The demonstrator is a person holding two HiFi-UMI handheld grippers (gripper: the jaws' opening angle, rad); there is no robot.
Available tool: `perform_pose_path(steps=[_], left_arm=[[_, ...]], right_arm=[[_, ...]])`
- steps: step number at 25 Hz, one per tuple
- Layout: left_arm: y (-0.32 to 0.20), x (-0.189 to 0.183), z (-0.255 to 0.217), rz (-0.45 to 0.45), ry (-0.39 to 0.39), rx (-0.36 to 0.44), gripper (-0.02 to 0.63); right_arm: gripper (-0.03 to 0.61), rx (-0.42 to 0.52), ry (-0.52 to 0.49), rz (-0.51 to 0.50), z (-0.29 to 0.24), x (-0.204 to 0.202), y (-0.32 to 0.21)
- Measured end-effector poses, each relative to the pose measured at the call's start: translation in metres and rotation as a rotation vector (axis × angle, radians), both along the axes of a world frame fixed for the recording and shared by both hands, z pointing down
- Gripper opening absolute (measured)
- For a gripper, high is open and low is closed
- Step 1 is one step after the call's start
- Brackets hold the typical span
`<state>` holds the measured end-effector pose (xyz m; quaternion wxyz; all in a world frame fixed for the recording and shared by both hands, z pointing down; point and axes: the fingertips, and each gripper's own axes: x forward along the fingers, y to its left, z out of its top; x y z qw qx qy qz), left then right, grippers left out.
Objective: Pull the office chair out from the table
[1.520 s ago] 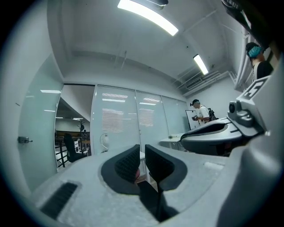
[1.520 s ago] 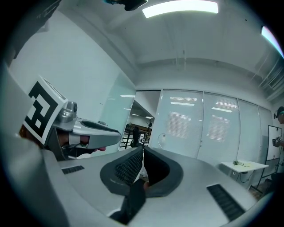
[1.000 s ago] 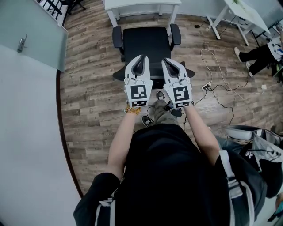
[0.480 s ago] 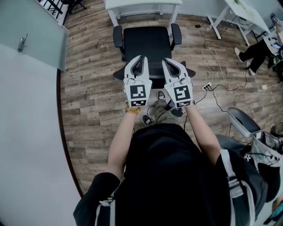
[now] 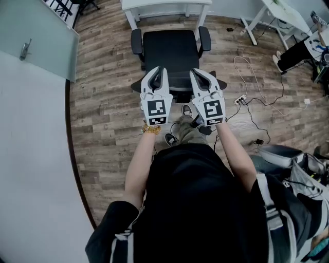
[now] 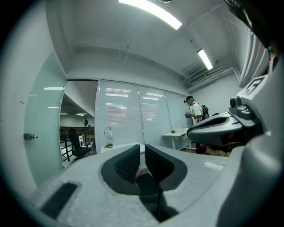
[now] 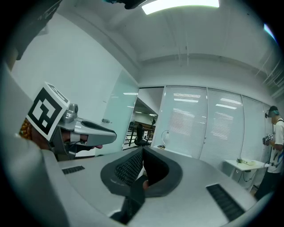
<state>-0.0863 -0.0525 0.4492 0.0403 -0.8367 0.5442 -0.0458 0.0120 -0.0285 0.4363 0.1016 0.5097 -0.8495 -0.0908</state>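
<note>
Office chair (image 5: 172, 51): black, w/ a broad flat seat, a short padded armrest (image 5: 136, 42) on each side & dark star-base legs (image 5: 138, 87) poking out under the near edge. It stood on the wood-plank floor (image 5: 103, 113), seat front just short of the white bench (image 5: 164, 6), armrests about level w/ the bench legs, back side toward the person (image 5: 195, 205). In the head view both tools were held side by side over the chair's near edge, pointing toward the bench. The left tool (image 5: 159, 69) was over the near-left part and the right tool (image 5: 195, 71) over the near-right, tips overlapping the dark back edge. Whether either touched the chair couldn't be told from above. Neither gripper view had any part of the chair btwn the jaws; both looked level across the room at glass partitions (image 6: 120, 119). Left tool's jaws were all but pressed together, only a thin slit btwn the pads, nothing in it. Right tool's jaws were pressed together, pads meeting at the tips, also empty. Each tool showed at the edge of the other's view, so the two sat close but apart. Cables & a power strip (image 5: 240, 100) lay on the floor near the chair's right base leg.
</note>
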Motion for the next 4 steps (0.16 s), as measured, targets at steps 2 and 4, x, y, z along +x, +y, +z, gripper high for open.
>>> perform_pose_path(steps=[2, 4], left_arm=[[-0.0015, -0.0024, 0.0031, -0.007, 0.002, -0.008, 0.05], [-0.0018, -0.0038, 0.0059, -0.012, 0.003, -0.014, 0.051]], right_arm=[[0.008, -0.005, 0.002, 0.005, 0.0025, 0.0028, -0.0011], [0.008, -0.011, 0.003, 0.012, 0.0051, 0.0064, -0.0015]])
